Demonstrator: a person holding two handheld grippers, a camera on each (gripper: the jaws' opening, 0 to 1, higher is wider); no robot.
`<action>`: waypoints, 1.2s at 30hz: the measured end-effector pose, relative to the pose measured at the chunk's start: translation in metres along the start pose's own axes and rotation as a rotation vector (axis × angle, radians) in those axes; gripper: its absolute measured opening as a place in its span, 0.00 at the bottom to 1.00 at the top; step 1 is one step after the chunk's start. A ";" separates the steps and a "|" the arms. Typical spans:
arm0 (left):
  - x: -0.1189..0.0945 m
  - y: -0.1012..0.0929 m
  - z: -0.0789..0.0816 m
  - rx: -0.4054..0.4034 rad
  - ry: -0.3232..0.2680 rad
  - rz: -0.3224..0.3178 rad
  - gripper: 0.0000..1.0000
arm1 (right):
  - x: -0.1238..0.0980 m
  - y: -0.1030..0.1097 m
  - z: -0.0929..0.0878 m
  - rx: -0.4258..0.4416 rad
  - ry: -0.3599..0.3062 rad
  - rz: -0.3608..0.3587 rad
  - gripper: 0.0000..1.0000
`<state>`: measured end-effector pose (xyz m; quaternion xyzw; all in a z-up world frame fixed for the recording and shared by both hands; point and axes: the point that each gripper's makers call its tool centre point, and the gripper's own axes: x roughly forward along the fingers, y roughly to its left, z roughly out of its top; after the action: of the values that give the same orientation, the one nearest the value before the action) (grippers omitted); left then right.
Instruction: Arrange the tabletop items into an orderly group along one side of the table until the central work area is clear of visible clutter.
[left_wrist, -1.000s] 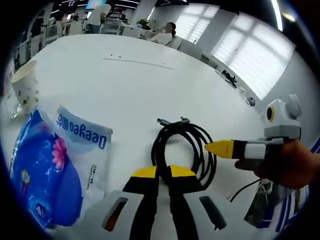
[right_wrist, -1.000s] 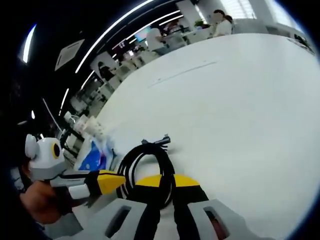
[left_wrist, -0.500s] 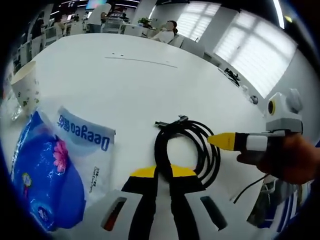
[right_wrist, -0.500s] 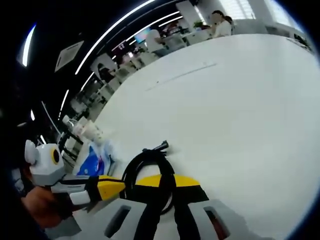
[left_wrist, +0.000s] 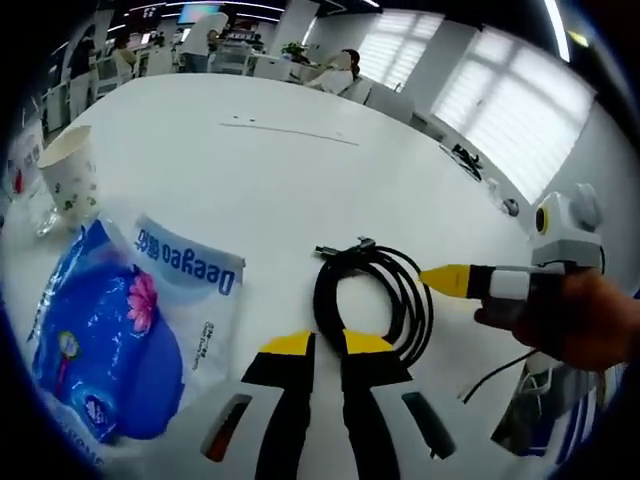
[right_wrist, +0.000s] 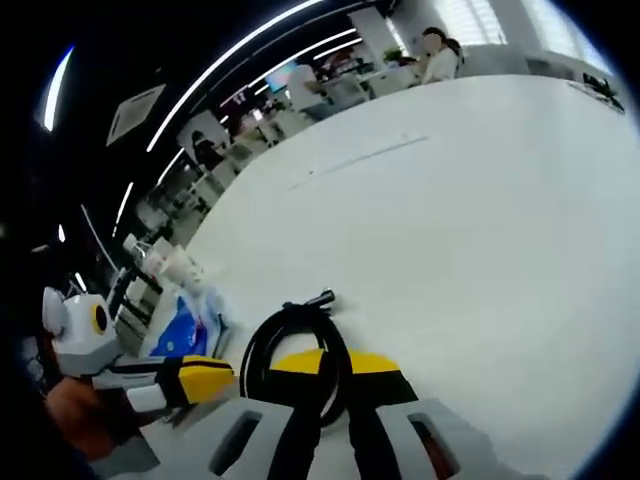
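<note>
A coiled black cable lies on the smooth white table, looped into a glossy oval with its metal plug ends poking out at the far side of the coil. In the left gripper view the left gripper sits at the near rim of the coil, its yellow-tipped black jaws nearly together with only a thin slit between them; whether they pinch a strand there cannot be told. The right gripper reaches in from the right, held by a hand, its yellow tip touching the coil's right side.

In the right gripper view the right gripper has its jaws closed around the black strands of the cable, which pass between the yellow tips. The left gripper comes in from the left, just beside the coil.

Toward the table's left edge lies a soft, crinkled plastic pack, blue with a pink flower and a white band printed in blue letters. Beyond it stands a tapered paper cup, white with small speckled prints, near a clear glassy object that is too blurred to identify.
</note>
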<state>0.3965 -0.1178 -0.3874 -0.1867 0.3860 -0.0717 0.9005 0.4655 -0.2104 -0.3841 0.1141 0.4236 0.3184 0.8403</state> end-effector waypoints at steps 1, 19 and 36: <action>-0.003 0.000 0.000 -0.001 -0.006 0.000 0.07 | 0.000 0.000 0.000 0.000 -0.002 0.001 0.04; -0.037 0.023 0.002 -0.014 -0.052 0.059 0.07 | -0.019 0.018 -0.005 -0.029 -0.018 0.019 0.03; -0.070 0.059 -0.008 -0.062 -0.072 0.138 0.06 | -0.014 0.041 -0.011 -0.045 -0.021 0.041 0.02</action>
<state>0.3410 -0.0466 -0.3685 -0.1898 0.3674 0.0090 0.9104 0.4332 -0.1885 -0.3632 0.1069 0.4051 0.3438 0.8404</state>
